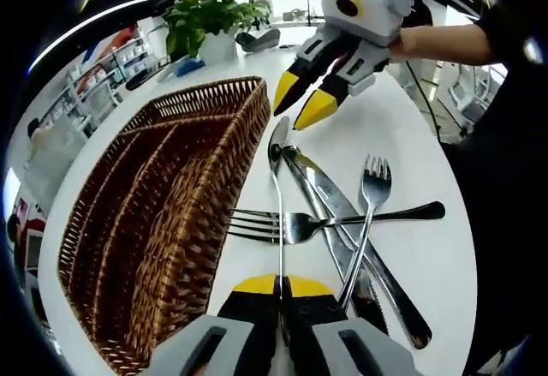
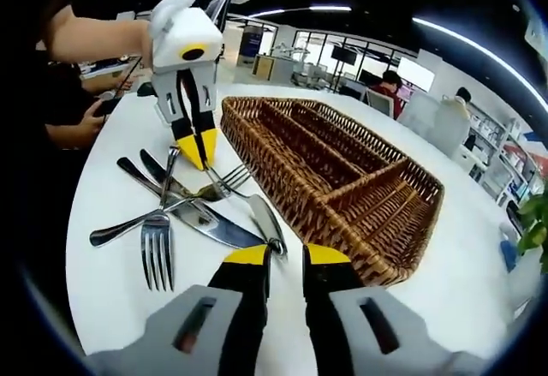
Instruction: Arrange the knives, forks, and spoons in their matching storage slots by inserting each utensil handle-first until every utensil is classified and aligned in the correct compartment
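L tongs (image 1: 281, 286): clenched on spoon (image 1: 278, 149) handle.
R tongs (image 2: 287, 256): released, empty.
Spoon: stiff, prob. slippery; basket (image 1: 163, 213) at 9 o'clock.

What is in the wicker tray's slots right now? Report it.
Empty. In both views the wicker tray shows bare compartments; the forks, knife and spoon all lie on the table beside it.

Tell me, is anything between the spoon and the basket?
Nothing visible blocks it. The left gripper is shut on the spoon, right beside the basket. The forks and knives lie on the other side.
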The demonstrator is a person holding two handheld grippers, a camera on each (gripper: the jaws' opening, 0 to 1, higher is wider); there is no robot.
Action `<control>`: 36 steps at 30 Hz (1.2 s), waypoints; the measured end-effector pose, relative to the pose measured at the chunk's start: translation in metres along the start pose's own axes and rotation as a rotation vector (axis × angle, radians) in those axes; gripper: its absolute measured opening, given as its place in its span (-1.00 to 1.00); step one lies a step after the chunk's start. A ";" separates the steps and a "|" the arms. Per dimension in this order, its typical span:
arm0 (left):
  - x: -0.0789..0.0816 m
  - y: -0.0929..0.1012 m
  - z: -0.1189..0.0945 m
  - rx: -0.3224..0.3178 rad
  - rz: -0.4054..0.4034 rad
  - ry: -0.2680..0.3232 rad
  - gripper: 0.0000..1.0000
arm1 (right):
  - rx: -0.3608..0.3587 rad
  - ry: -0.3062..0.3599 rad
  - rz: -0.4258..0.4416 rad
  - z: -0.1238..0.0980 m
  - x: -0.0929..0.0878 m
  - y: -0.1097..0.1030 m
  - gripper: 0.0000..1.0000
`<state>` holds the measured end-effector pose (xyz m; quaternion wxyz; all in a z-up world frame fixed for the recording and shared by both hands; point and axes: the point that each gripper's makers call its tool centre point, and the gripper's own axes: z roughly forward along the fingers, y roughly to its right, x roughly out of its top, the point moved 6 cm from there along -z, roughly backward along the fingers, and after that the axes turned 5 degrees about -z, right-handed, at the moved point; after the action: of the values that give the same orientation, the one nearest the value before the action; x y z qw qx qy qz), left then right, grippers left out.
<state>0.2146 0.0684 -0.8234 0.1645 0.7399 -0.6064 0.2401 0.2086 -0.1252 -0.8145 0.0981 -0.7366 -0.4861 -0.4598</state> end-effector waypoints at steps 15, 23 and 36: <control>-0.001 0.000 -0.001 -0.008 0.003 0.003 -0.98 | 0.089 0.014 -0.087 0.021 0.003 -0.002 -0.91; -0.001 0.000 -0.001 -0.003 0.001 0.001 -0.97 | 0.120 0.014 -0.152 0.022 0.000 -0.004 -0.97; 0.010 -0.009 -0.018 0.051 -0.072 0.101 -0.73 | 0.148 0.053 -0.116 0.014 0.008 -0.002 -1.00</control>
<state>0.2220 0.0720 -0.8022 0.1848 0.7522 -0.5640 0.2862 0.2161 -0.1108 -0.8168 0.1385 -0.6856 -0.5577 -0.4468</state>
